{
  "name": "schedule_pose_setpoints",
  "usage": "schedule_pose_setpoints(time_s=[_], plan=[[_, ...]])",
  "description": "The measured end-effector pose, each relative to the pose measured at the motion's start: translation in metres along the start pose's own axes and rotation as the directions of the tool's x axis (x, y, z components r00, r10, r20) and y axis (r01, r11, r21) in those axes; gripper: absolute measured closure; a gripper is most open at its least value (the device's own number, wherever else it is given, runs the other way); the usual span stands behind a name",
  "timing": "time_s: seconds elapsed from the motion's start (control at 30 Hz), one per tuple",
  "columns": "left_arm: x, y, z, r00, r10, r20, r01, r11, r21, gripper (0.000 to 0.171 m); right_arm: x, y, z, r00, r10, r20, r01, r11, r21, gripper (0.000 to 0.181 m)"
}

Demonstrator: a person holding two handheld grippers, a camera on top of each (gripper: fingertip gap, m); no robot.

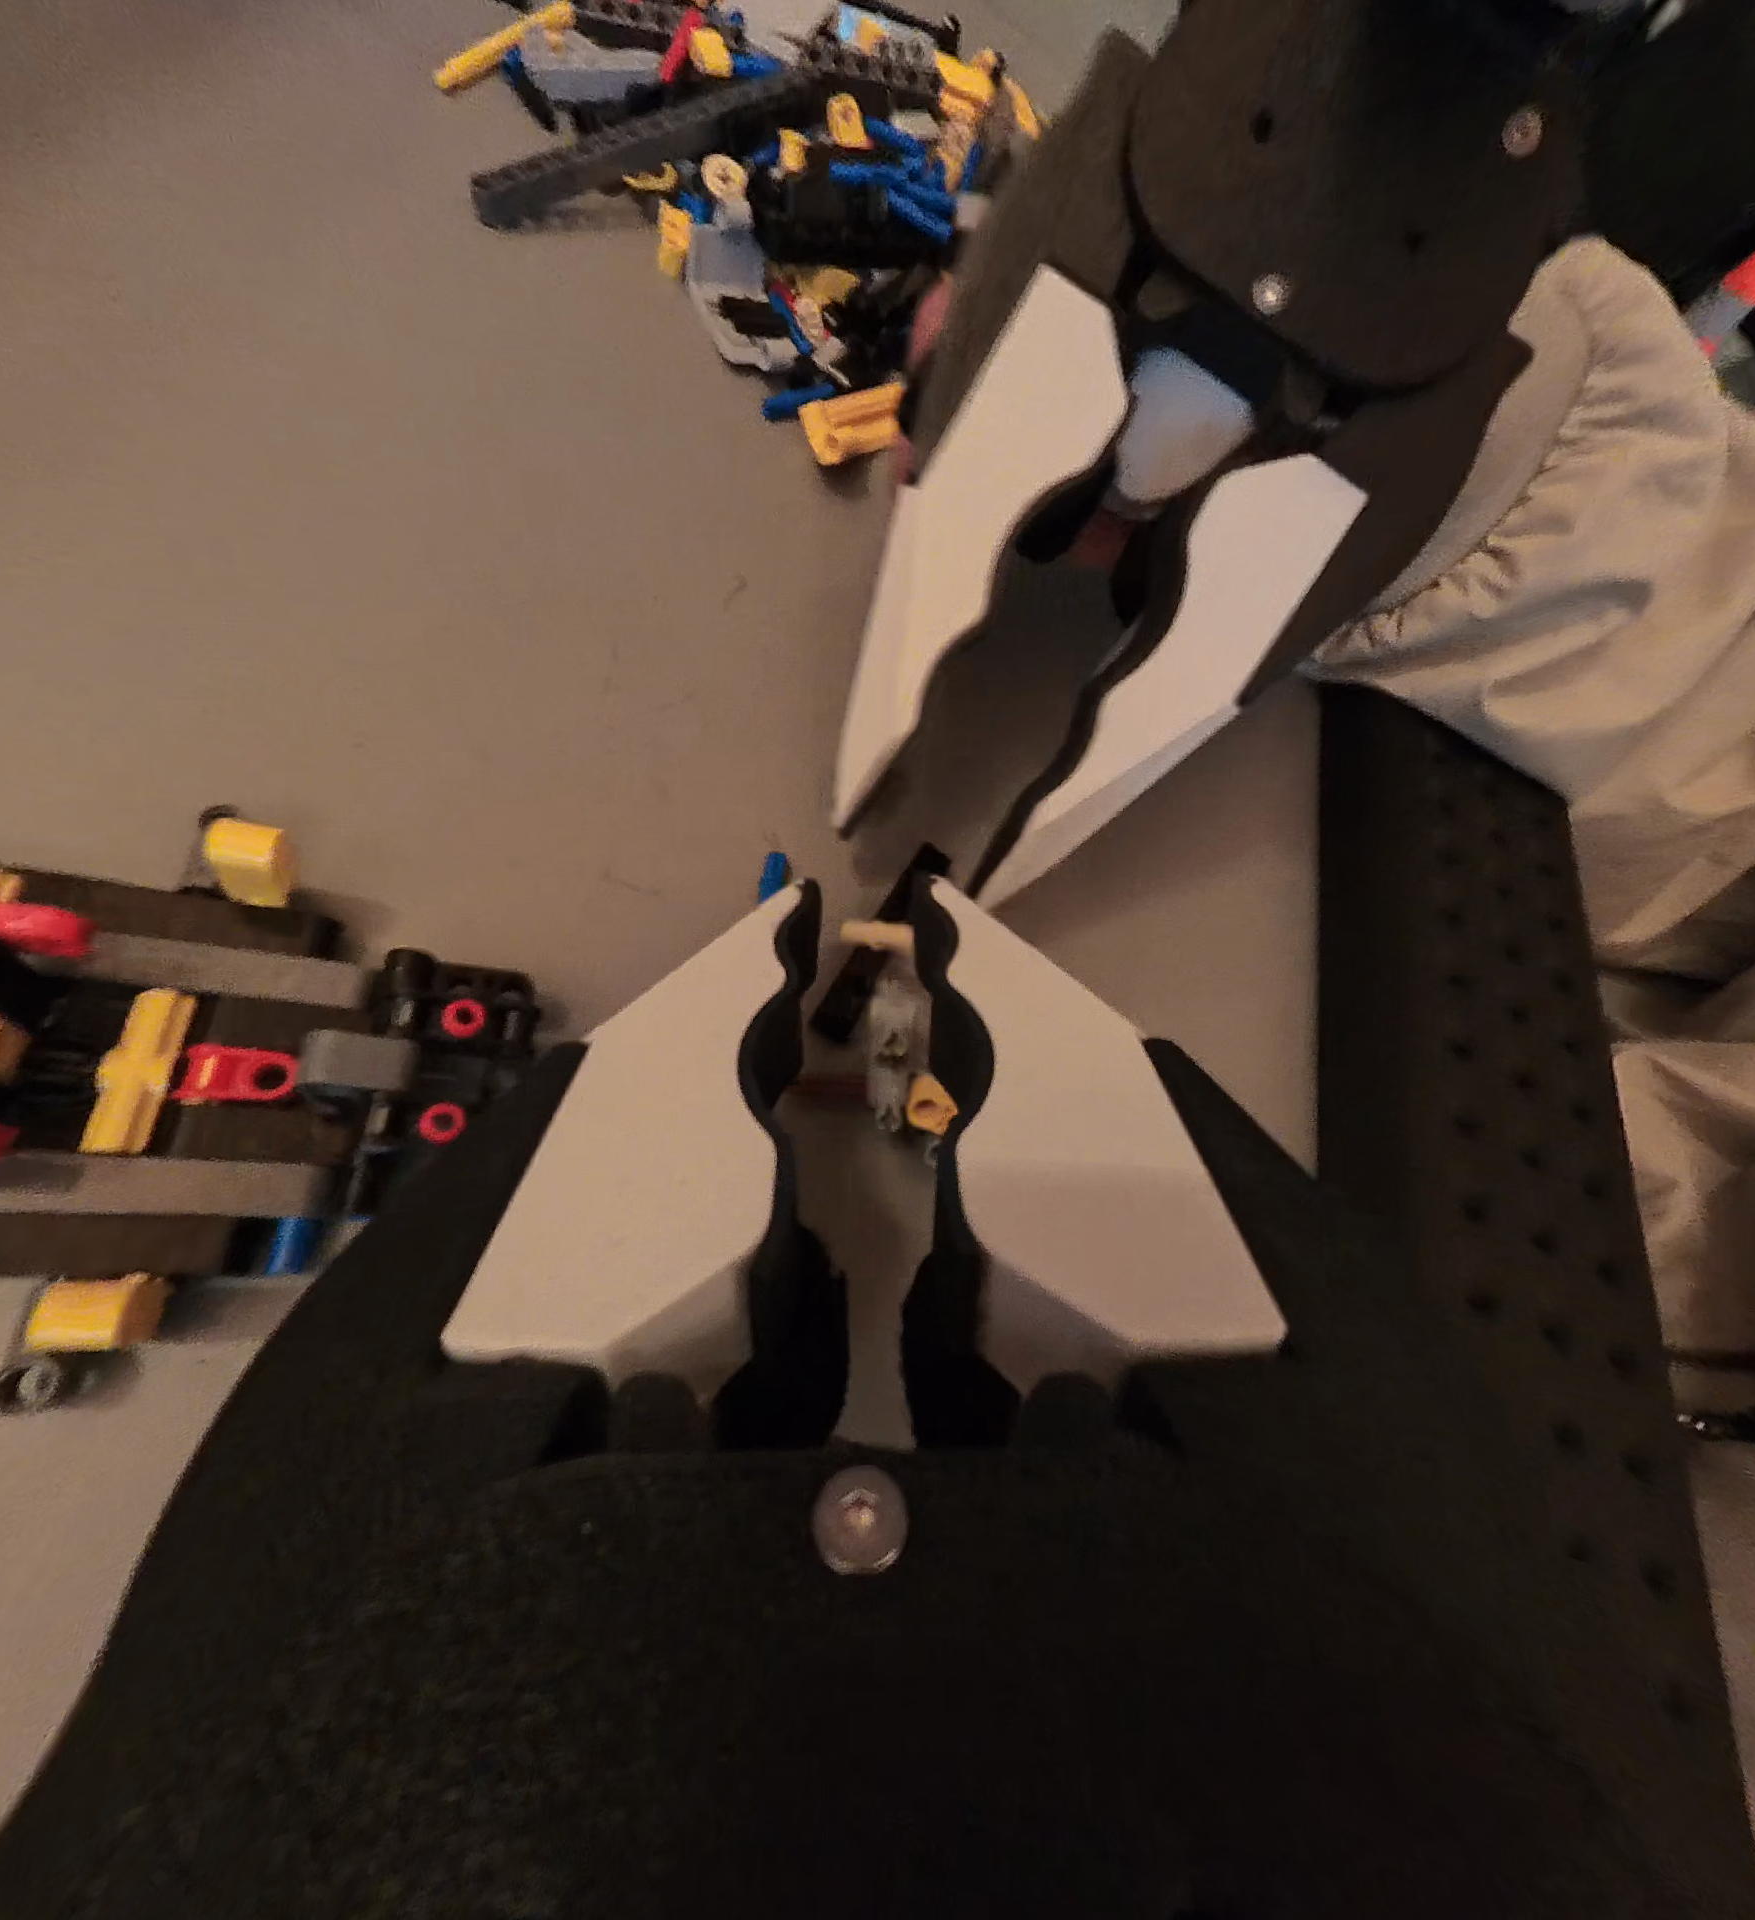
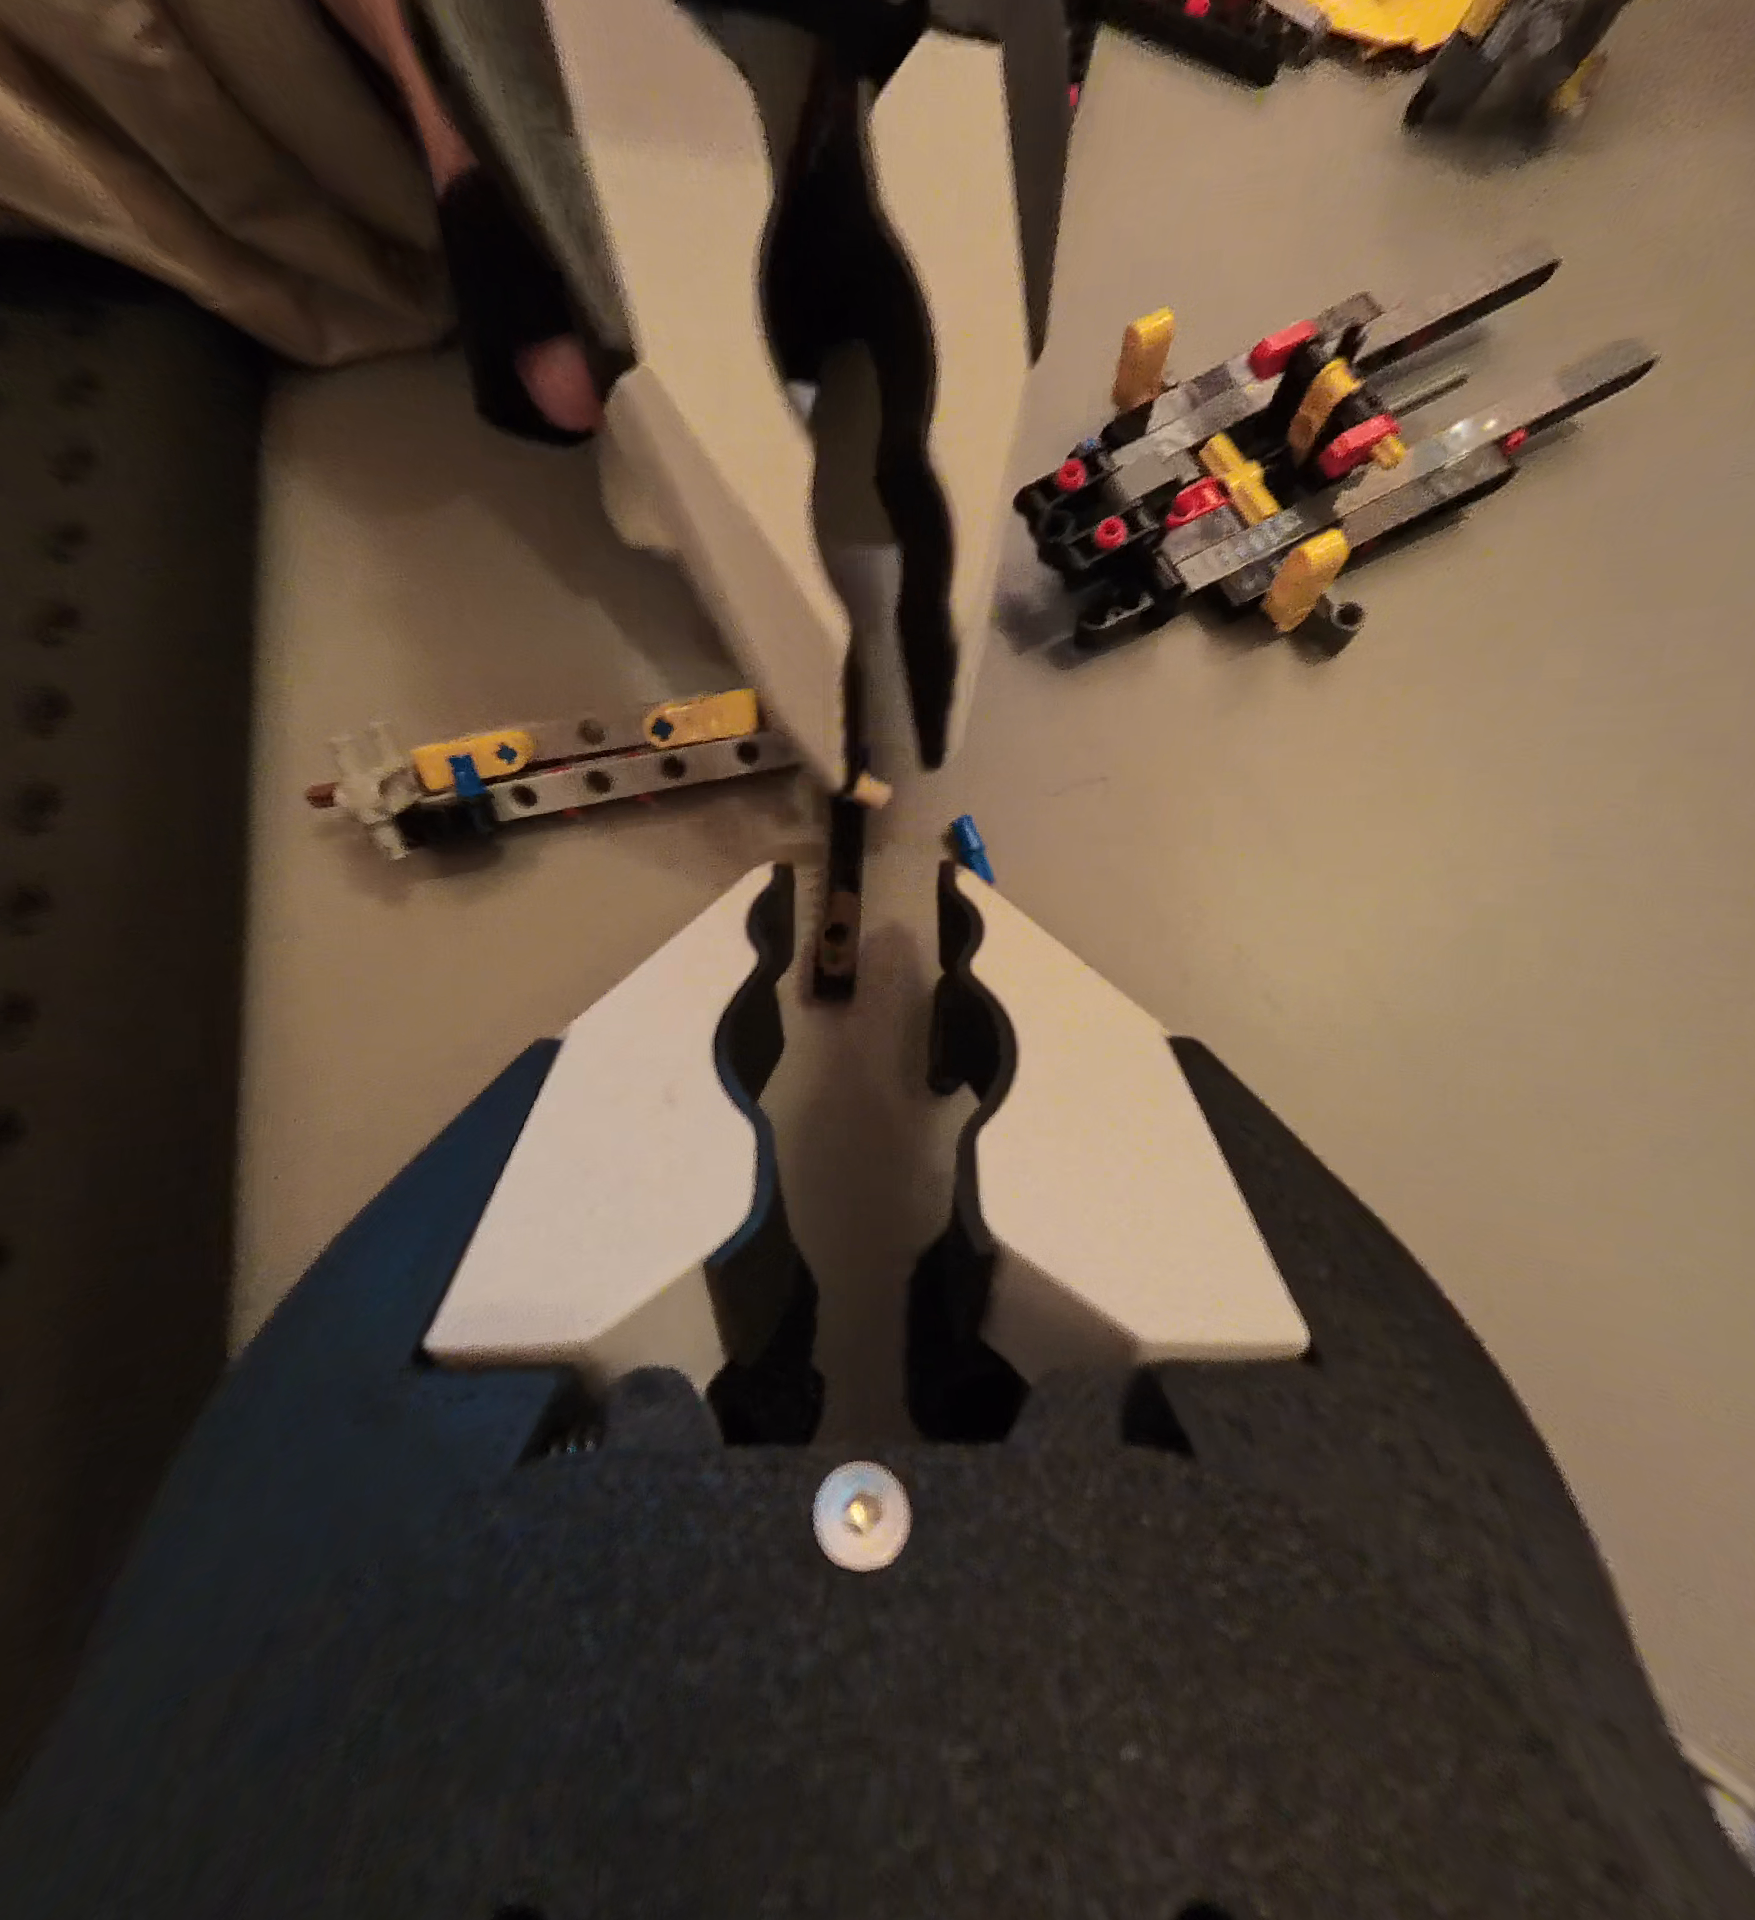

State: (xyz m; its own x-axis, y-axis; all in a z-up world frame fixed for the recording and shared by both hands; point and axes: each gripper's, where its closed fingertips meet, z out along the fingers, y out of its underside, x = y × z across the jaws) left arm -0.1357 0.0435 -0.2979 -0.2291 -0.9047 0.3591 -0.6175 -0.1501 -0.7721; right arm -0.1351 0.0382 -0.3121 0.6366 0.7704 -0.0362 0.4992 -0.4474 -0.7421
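A short black holed beam (image 1: 857, 987) with a tan pin (image 1: 875, 932) at one end hangs just above the beige table. My left gripper (image 1: 865, 899) has its fingertips closed around the pin end; it reaches in from the top of the right wrist view (image 2: 888, 769). My right gripper (image 2: 865, 878) is open, and the beam's (image 2: 837, 914) other end lies between its fingers, close to the left pad and apart from the right one. The right gripper also shows in the left wrist view (image 1: 920, 857), coming from the upper right, tip to tip with the left.
A long grey beam assembly with yellow parts (image 2: 582, 769) lies just left of the grippers. A blue pin (image 2: 968, 840) lies by my right fingertip. A black, grey, red and yellow model (image 2: 1299, 478) and a pile of loose pieces (image 1: 800, 187) lie farther off. A black perforated surface (image 2: 42, 831) borders the table. My left and right fingertips are right by each other.
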Motion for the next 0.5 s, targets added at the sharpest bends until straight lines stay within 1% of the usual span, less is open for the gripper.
schedule_pose_setpoints(time_s=[0.1, 0.17, 0.23, 0.33, 0.43, 0.5], plan=[[0.000, -0.005, 0.002, 0.998, 0.039, 0.041, -0.039, 0.999, 0.006, 0.154, 0.005, -0.006, -0.001, 0.999, -0.039, -0.036, 0.040, 0.999, 0.032, 0.155], [-0.007, -0.007, -0.002, 0.997, 0.033, 0.074, -0.034, 0.999, 0.014, 0.154, 0.005, -0.005, -0.003, 0.999, -0.024, -0.026, 0.025, 0.999, 0.040, 0.155], [-0.017, -0.013, -0.013, 0.992, 0.021, 0.126, -0.030, 0.998, 0.063, 0.155, -0.006, -0.008, -0.001, 0.999, -0.019, 0.038, 0.016, 0.998, 0.066, 0.148], [-0.027, -0.019, -0.026, 0.988, -0.009, 0.156, -0.010, 0.993, 0.120, 0.155, -0.009, -0.004, 0.007, 0.998, -0.060, 0.016, 0.059, 0.998, 0.022, 0.144], [-0.032, -0.017, -0.030, 0.982, -0.022, 0.188, -0.003, 0.991, 0.135, 0.155, -0.007, 0.001, 0.013, 0.996, -0.087, -0.017, 0.087, 0.996, -0.030, 0.152], [-0.032, -0.014, -0.029, 0.980, -0.012, 0.199, -0.013, 0.992, 0.122, 0.155, -0.007, 0.007, 0.017, 0.997, -0.080, -0.007, 0.080, 0.995, -0.062, 0.160]])
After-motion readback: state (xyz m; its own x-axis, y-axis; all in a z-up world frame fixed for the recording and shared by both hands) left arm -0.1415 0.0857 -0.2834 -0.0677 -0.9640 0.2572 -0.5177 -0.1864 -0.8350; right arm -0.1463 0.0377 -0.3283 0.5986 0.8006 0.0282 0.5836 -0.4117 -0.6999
